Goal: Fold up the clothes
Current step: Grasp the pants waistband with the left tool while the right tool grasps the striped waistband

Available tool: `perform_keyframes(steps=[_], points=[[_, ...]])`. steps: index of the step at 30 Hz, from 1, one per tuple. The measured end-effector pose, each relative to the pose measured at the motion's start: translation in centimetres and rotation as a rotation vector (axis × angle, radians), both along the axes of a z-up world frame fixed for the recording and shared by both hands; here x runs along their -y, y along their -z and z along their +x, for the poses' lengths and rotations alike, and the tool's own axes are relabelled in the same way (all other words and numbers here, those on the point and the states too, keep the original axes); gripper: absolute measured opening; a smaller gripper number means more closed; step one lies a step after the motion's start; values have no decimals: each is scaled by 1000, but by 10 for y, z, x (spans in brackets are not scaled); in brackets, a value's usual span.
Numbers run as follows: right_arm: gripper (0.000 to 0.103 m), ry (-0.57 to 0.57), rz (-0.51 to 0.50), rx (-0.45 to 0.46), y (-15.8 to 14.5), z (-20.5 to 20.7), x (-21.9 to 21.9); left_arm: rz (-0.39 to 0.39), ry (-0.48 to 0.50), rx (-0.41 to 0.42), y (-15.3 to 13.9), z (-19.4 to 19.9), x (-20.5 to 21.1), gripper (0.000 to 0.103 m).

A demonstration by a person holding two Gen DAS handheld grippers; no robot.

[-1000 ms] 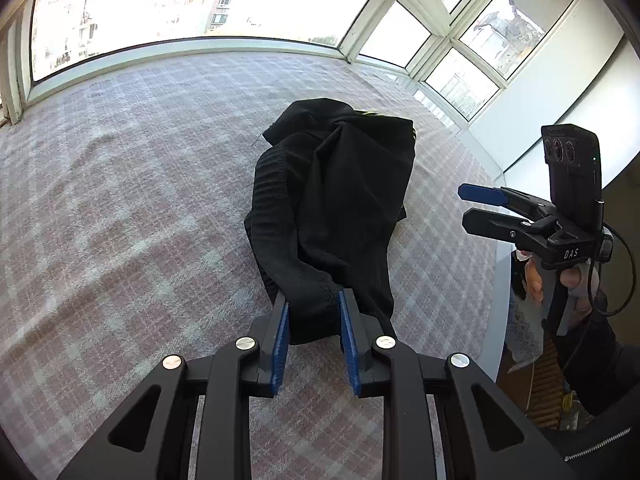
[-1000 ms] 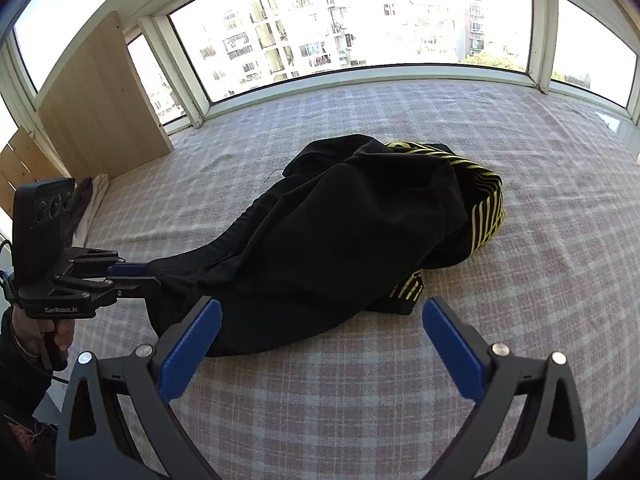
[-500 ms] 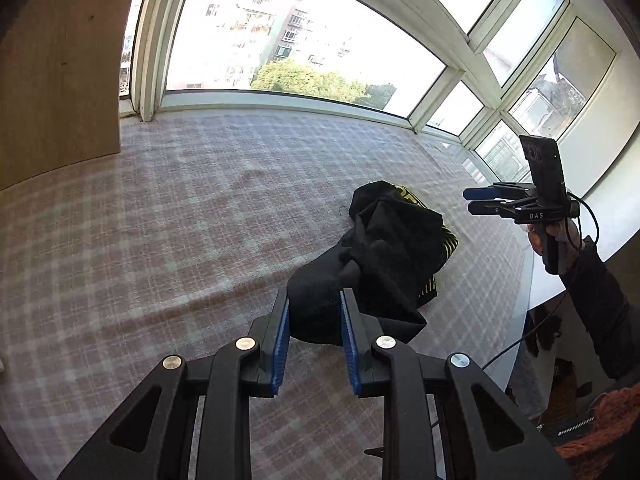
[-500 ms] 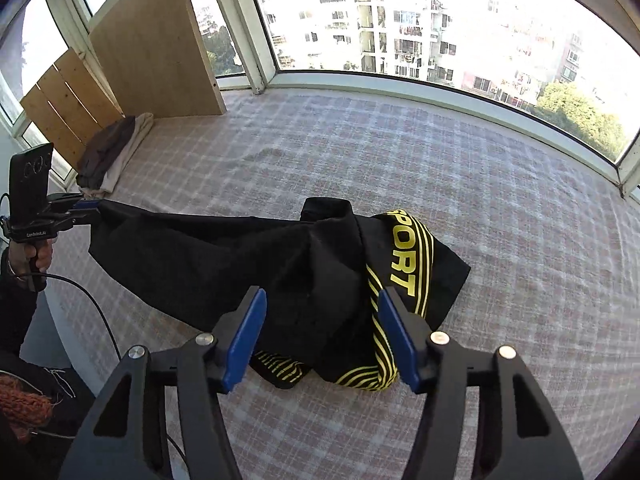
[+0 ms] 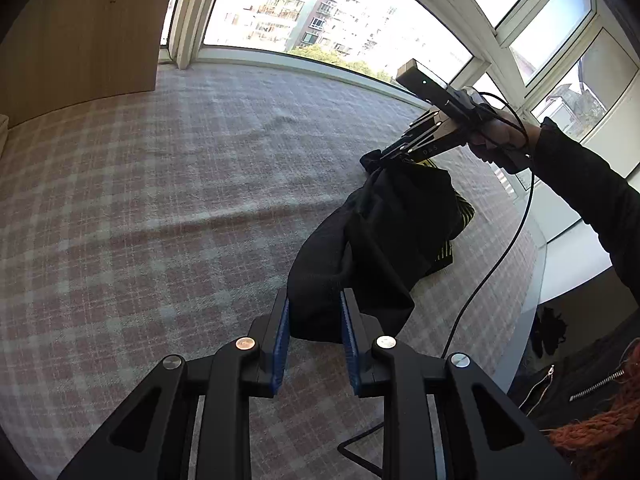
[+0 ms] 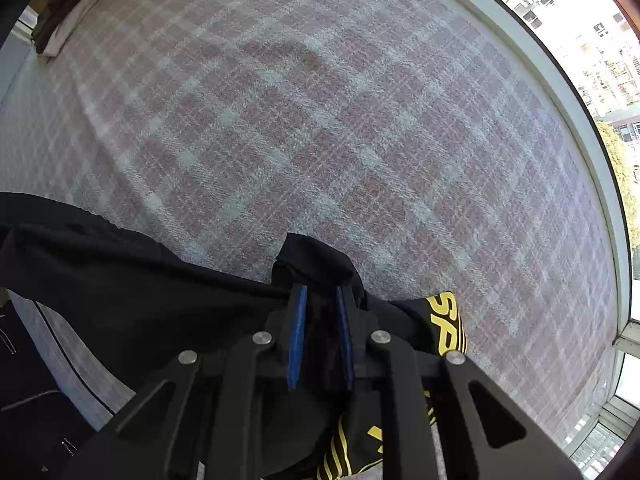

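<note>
Black garment (image 5: 384,240) with yellow striped trim is held at two ends, stretched between both grippers above the pink-and-white plaid cover (image 5: 160,208).

Left gripper (image 5: 314,334): blue pads (image 5: 281,344) are drawn close together and clamped on one bunched black end of the cloth, which fills the gap between them. It points forward and down toward the cover.

Right gripper (image 6: 320,334): its jaws have just been closing and now pinch a raised fold of black fabric, a peak of which stands up beyond the fingertips. From the left wrist view the right gripper (image 5: 374,160) angles down to the left onto the top of the garment. The right hand (image 5: 498,140) grips its handle from the upper right, with a dark sleeve (image 5: 592,196) running off the frame edge. A black cable (image 5: 492,260) hangs from that handle down past the cover's edge.

Between the two grips the cloth sags in a dark band. A yellow waistband with large letters (image 6: 448,328) lies just right of the right gripper's fingers, resting on the cover.

Wooden panel (image 5: 80,32) stands at the far left, and large windows (image 5: 320,12) line the far side.
</note>
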State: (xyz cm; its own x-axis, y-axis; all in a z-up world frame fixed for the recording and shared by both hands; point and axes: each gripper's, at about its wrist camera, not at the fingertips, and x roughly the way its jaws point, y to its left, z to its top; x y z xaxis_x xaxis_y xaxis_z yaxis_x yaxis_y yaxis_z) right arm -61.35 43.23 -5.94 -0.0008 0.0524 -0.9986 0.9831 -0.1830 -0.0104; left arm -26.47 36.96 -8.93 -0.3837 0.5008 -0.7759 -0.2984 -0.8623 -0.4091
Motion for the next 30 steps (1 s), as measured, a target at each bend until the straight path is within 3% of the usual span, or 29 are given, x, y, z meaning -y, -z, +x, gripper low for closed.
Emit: perform_keyframes(steps=[4,8,12,16,18,22,24,26,28,30], points=[[6,-9,-40,0,-9,-3,-6,12,1,-3,1,-5,2,22],[5,64,-179,-21,-50,-18,-27,14,-17,-32,-10,-18,12,22],[5,184,-284,-77,-97,-38,-69,4,-12,-95,-38,-25,22,22],[5,328,-300,-81,-118,-33,-135,-19,-8,-130,-55,-13,29,22],[5,411,-263,-89,-108,-16,-175,-16,-6,-104,-49,-2,32,22],[5,570,-16,-31,-43,24,-257,-16,9,-12,-17,18,32,22],[5,552,4,-122,-39,36,-263,-6,14,26,-3,22,31,22],[15,536,-58,-108,-54,37,-239,-1,16,44,5,21,29,22],[54,467,-137,-119,-76,31,-197,9,25,31,3,19,25,22],[60,379,-201,-165,-93,24,-145,19,34,12,-2,16,23,22]])
